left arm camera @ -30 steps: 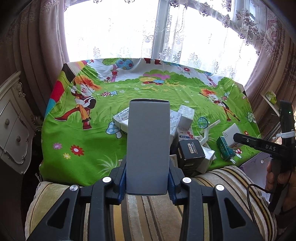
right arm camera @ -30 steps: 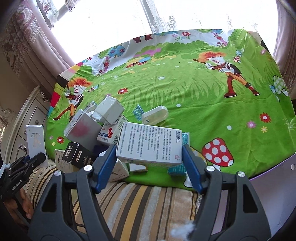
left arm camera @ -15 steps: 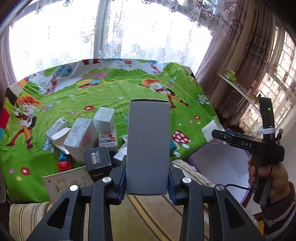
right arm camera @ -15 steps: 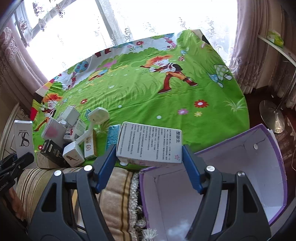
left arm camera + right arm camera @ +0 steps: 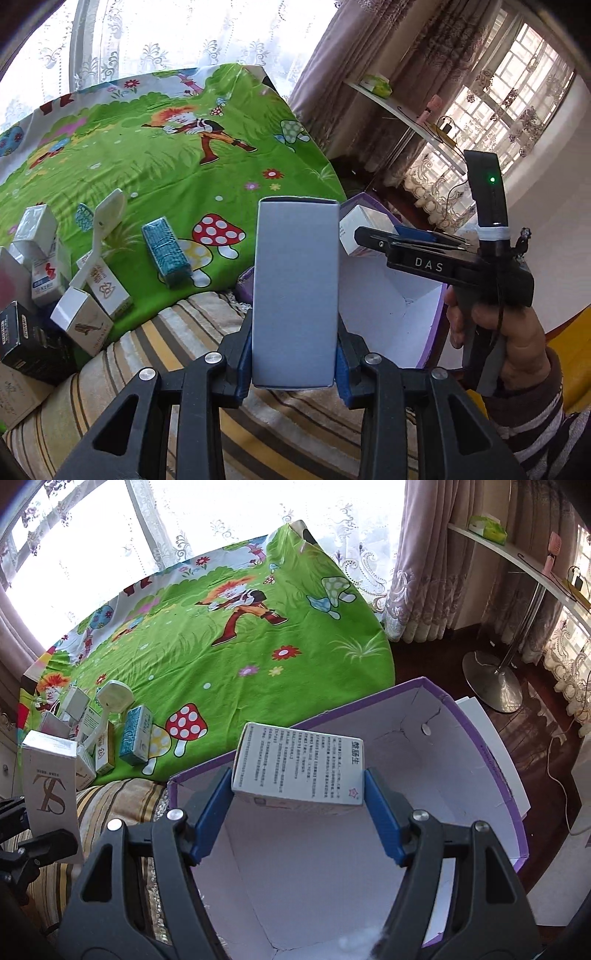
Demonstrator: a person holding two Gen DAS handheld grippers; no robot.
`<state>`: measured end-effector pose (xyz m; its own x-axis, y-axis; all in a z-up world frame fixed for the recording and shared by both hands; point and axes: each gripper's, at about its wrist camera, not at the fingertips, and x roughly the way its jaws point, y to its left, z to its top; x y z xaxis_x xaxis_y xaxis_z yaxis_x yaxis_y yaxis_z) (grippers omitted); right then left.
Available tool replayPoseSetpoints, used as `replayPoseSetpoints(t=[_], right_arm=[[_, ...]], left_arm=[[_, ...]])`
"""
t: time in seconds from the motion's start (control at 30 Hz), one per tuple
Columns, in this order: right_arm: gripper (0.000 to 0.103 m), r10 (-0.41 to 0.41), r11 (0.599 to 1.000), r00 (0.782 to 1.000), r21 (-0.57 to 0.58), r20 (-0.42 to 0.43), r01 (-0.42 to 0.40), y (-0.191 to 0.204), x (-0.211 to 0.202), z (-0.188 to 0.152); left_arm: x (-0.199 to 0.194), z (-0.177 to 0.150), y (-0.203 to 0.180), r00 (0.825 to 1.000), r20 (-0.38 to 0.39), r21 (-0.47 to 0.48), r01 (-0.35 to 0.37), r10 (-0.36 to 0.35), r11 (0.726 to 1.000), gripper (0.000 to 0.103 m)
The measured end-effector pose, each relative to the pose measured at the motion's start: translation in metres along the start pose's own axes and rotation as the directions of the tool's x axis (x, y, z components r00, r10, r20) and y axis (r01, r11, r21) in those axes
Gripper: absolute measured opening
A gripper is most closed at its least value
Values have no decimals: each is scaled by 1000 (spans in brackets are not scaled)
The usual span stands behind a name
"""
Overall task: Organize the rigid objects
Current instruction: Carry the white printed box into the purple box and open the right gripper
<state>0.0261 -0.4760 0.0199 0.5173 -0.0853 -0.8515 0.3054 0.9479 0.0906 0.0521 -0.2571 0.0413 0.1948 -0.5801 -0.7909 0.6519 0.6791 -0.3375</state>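
Note:
My left gripper (image 5: 295, 363) is shut on a tall grey-white carton (image 5: 295, 291), held upright above the striped cushion; the same carton, marked "SL", shows at the left of the right wrist view (image 5: 50, 779). My right gripper (image 5: 297, 808) is shut on a white medicine box with printed text (image 5: 301, 766), held over the open purple-rimmed cardboard box (image 5: 491, 760), whose white inside shows nothing lying in it. In the left wrist view the right gripper (image 5: 364, 236) holds its box (image 5: 364, 229) above the purple box (image 5: 430, 332).
Several small cartons (image 5: 83, 317), a teal box (image 5: 166, 251), a black box (image 5: 29, 339) and a white scoop (image 5: 98, 236) lie on the green cartoon bedsheet (image 5: 229, 664). A striped cushion (image 5: 295, 435) is below. A floor-lamp base (image 5: 493, 681) stands right.
Both grippers have swung to the right, away from the carton pile. The right gripper with its medicine box now hangs over the open purple box, and the left has followed with its carton.

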Motion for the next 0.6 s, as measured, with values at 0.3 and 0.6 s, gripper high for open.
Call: replayPoseSetpoints(t=[0.3,0.6], right_arm=[[76,-7,1000,1000,25,-3,7,-13,5,-4],[78,23,999,1000,-28,-17,-23,1,20,2]], left_arm=[[17,7,-16,1000,-18,48,18,-17,999,52],[3,8,7,997,68,-41,44,-41,998,57]])
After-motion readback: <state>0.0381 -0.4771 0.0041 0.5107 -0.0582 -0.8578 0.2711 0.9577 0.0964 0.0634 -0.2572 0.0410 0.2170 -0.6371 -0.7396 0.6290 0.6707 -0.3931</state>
